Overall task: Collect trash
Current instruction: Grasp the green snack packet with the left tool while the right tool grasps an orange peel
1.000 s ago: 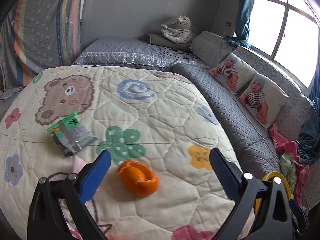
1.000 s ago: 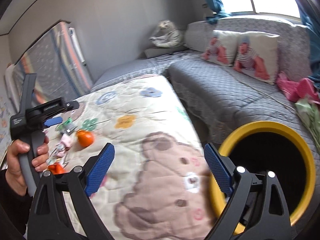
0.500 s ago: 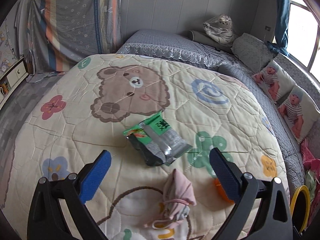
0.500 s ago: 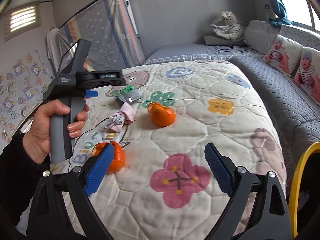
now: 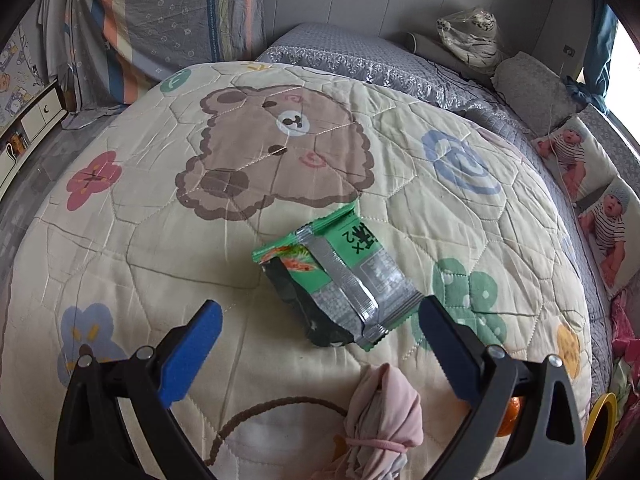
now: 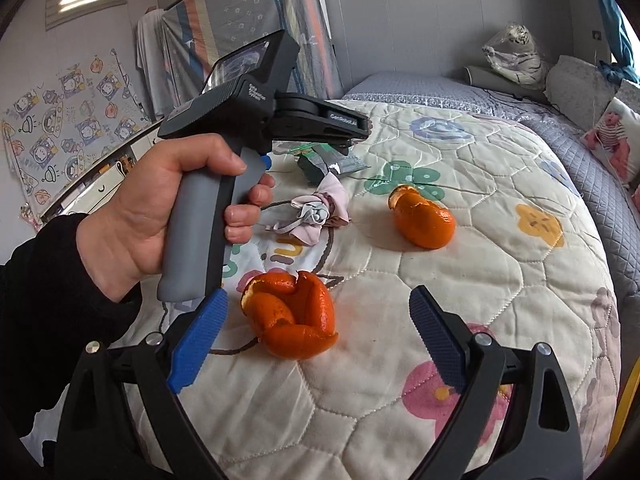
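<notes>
A green and silver snack wrapper [image 5: 340, 280] lies on the cartoon quilt [image 5: 160, 248], just ahead of my open left gripper [image 5: 320, 312]. A crumpled pink cloth bundle [image 5: 384, 412] lies under that gripper's near side. In the right wrist view an orange peel [image 6: 292, 316] sits between the fingers of my open right gripper [image 6: 316, 308], which holds nothing. A second orange peel [image 6: 424, 220] lies farther off to the right. The wrapper [image 6: 332, 160] and pink bundle [image 6: 316, 212] lie beyond, partly hidden by the person's hand [image 6: 160, 208] holding the left gripper.
A yellow-rimmed bin [image 5: 600, 428] stands off the quilt's right edge. Grey bedding [image 5: 360, 60], cushions with baby pictures [image 5: 600, 208] and a wrapped plush toy [image 5: 472, 36] line the back and right. A striped mattress [image 5: 180, 20] leans on the wall.
My left gripper swung left from the orange peel to the wrapper and closed in on it. My right gripper turned from the yellow bin to the quilt and moved up to the near orange peel.
</notes>
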`<action>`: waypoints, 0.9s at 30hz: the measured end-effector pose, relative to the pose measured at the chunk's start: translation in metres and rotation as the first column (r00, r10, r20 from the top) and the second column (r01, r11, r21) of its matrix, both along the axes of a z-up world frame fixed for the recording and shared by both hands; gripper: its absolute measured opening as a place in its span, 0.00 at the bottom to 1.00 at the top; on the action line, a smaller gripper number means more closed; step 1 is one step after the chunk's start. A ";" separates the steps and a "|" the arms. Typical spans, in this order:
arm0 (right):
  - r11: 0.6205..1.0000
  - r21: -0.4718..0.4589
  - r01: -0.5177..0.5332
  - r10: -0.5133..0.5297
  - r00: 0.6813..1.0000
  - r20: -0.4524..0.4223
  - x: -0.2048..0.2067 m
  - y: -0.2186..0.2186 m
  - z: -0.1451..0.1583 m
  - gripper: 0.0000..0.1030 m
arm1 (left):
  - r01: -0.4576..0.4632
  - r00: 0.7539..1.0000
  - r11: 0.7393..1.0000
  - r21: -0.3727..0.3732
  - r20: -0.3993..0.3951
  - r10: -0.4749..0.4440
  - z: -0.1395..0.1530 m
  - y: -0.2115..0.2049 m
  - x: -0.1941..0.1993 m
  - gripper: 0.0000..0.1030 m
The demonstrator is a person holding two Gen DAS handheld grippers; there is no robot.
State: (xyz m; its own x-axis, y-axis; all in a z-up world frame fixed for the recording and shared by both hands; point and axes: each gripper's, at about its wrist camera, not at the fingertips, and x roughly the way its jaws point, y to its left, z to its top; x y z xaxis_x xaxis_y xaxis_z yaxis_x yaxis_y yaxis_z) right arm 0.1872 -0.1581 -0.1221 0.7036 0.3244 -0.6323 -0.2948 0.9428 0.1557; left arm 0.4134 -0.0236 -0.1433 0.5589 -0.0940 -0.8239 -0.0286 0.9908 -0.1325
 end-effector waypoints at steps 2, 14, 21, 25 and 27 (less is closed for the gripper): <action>1.000 -0.007 -0.003 0.003 1.000 -0.004 0.006 0.004 -0.002 0.85 | 0.002 1.000 1.000 0.011 -0.002 -0.002 -0.001 -0.004 0.005 0.92; 1.000 -0.004 -0.010 0.010 0.995 -0.096 0.034 0.009 -0.021 0.82 | 0.030 1.000 0.999 0.033 -0.001 -0.030 -0.012 -0.011 0.029 0.86; 1.000 0.004 -0.027 0.027 0.993 -0.118 0.033 0.008 -0.023 0.72 | 0.082 0.996 0.996 0.025 -0.029 -0.081 -0.019 -0.010 0.040 0.72; 0.999 -0.007 -0.047 0.046 0.992 -0.120 0.033 0.014 -0.023 0.55 | 0.110 0.994 0.993 0.039 -0.016 -0.109 -0.017 -0.017 0.041 0.52; 0.997 -0.014 -0.070 0.068 0.990 -0.120 0.032 0.018 -0.022 0.38 | 0.137 0.991 0.990 0.039 -0.004 -0.137 -0.015 -0.021 0.041 0.35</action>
State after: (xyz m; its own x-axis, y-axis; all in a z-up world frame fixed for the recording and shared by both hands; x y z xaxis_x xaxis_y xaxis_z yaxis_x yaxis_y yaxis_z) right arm 0.2188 -0.1404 -0.1442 0.5990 0.3574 -0.7166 -0.3393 0.9238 0.1771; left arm 0.4544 -0.0444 -0.1584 0.5418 -0.1368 -0.8293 0.1072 0.9899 -0.0933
